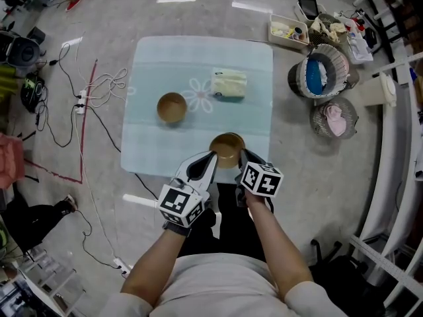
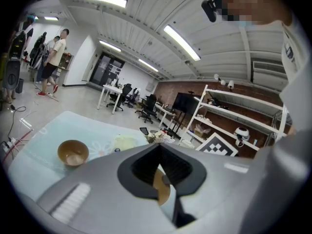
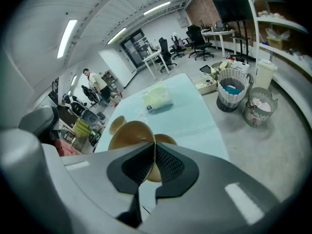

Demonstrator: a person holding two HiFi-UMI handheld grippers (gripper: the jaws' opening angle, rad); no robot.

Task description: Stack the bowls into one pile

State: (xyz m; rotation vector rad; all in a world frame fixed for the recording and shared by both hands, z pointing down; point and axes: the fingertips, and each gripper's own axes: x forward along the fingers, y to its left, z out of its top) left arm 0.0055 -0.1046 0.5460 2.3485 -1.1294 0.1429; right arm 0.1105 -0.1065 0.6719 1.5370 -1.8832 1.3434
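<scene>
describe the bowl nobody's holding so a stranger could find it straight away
Find the pale blue table and the flower print at its middle. The free bowl stands just left of that flower, alone and upright; the front bowl sits at the table's near edge instead.

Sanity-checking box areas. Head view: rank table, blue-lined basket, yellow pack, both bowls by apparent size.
1. table
2. blue-lined basket
3. yellow pack, near bowl and far bowl: too alike to rank, and the near bowl sits closer to the camera.
</scene>
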